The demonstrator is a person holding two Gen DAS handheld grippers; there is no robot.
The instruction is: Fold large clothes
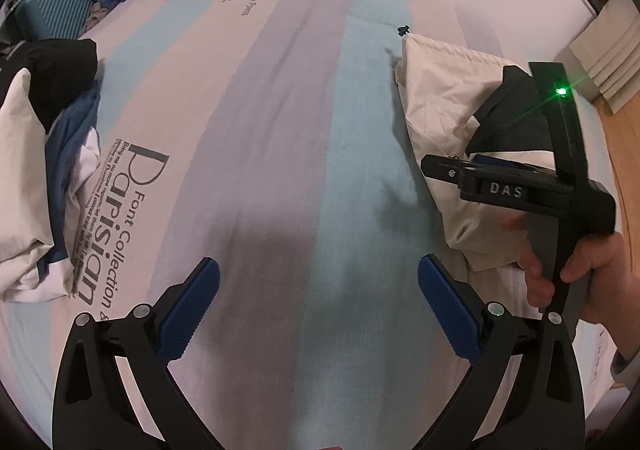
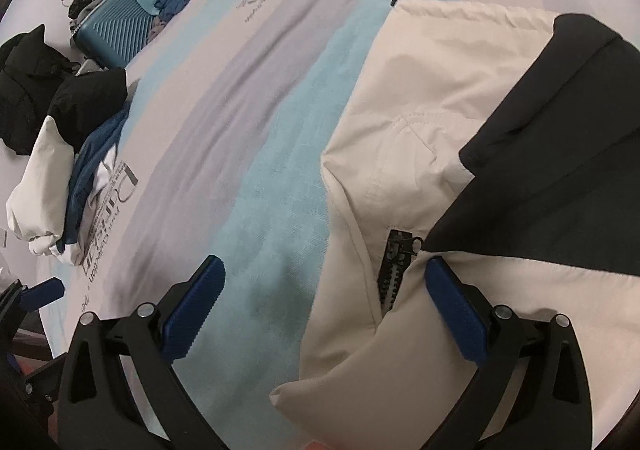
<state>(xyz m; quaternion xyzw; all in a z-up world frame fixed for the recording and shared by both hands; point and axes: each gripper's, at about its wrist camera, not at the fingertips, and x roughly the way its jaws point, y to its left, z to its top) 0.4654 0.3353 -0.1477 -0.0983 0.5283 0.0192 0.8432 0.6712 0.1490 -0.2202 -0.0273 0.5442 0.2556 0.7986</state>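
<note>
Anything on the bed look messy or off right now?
Nothing is damaged or spilled. The cream-and-black jacket lies bunched, not flat, on the striped bedsheet. A crumpled clothes heap sits at the left edge, beside a teal suitcase.

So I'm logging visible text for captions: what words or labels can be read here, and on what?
"DAS": raised letters on the black right gripper.
"Parisian" and "Font Collection": dark print on the pink and blue striped bedsheet.
Small lines beside that print, and the far logo on the sheet: too small or blurred to read.
</note>
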